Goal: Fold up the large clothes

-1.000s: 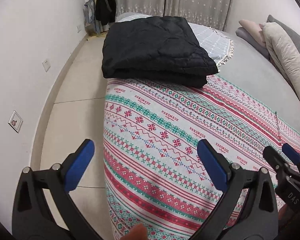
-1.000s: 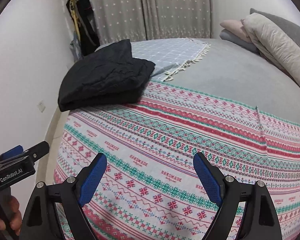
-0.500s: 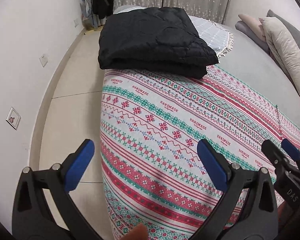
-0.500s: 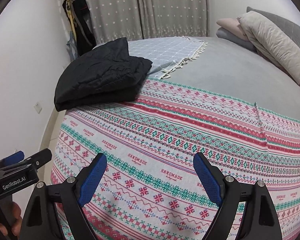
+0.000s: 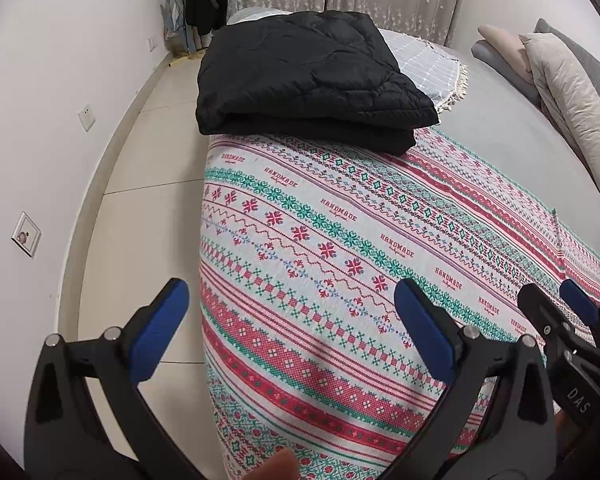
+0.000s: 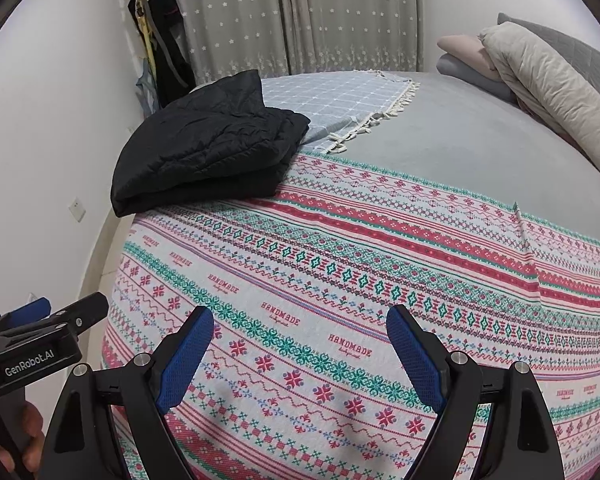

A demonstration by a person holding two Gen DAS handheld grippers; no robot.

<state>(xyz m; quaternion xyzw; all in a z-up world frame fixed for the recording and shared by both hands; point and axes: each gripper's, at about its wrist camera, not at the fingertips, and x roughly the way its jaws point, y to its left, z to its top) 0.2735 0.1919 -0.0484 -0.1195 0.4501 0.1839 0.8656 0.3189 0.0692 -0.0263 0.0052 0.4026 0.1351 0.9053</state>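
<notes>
A folded black quilted garment [image 5: 308, 84] lies at the bed's far left corner, also in the right wrist view [image 6: 208, 144]. It rests partly on a patterned red, green and white cloth [image 5: 340, 248] spread flat over the bed's near part [image 6: 340, 300]. My left gripper [image 5: 292, 320] is open and empty above the cloth's left edge. My right gripper [image 6: 300, 344] is open and empty above the cloth. Each gripper shows at the edge of the other's view: the right gripper [image 5: 556, 312] and the left gripper [image 6: 70, 312].
A pale checked throw with tassels [image 6: 340, 100] lies behind the black garment on the grey bed [image 6: 460, 144]. Pillows [image 6: 540, 84] are stacked at the right. Tiled floor [image 5: 140, 200] and a white wall run along the left. Clothes hang by the curtain [image 6: 156, 40].
Both grippers have moved forward toward the black garment, which looks nearer and larger. Both stay open and empty.
</notes>
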